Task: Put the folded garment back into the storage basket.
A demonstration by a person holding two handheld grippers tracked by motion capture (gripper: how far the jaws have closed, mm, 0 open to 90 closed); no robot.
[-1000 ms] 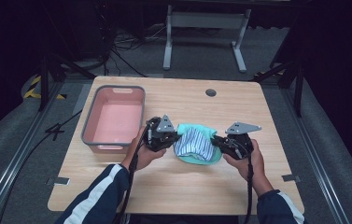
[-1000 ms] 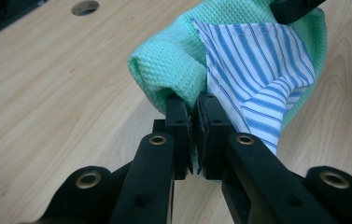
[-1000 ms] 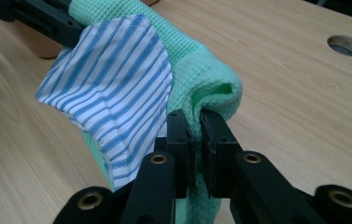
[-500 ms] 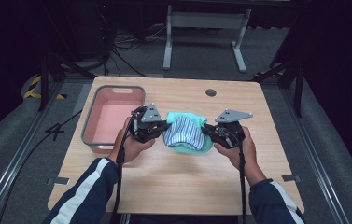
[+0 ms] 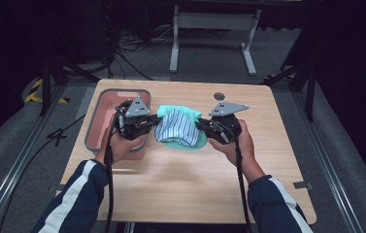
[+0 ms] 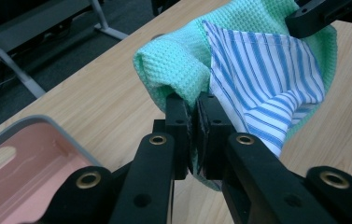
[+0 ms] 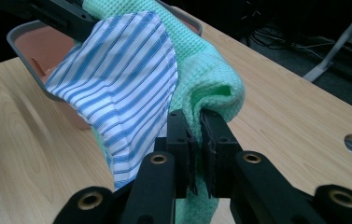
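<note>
Above wooden table, waffle-weave green towel, striped cloth, perhaps folded together.

A light wooden desk is set on grey carpeted floor; a white metal frame stand and loose black cables are seen behind it, with the surroundings kept dark

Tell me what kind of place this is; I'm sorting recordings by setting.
Probably a lab or studio recording bay, not a home: a bare wooden table on grey carpet, black curtains around it, loose cables and a metal stand on the floor behind.
</note>
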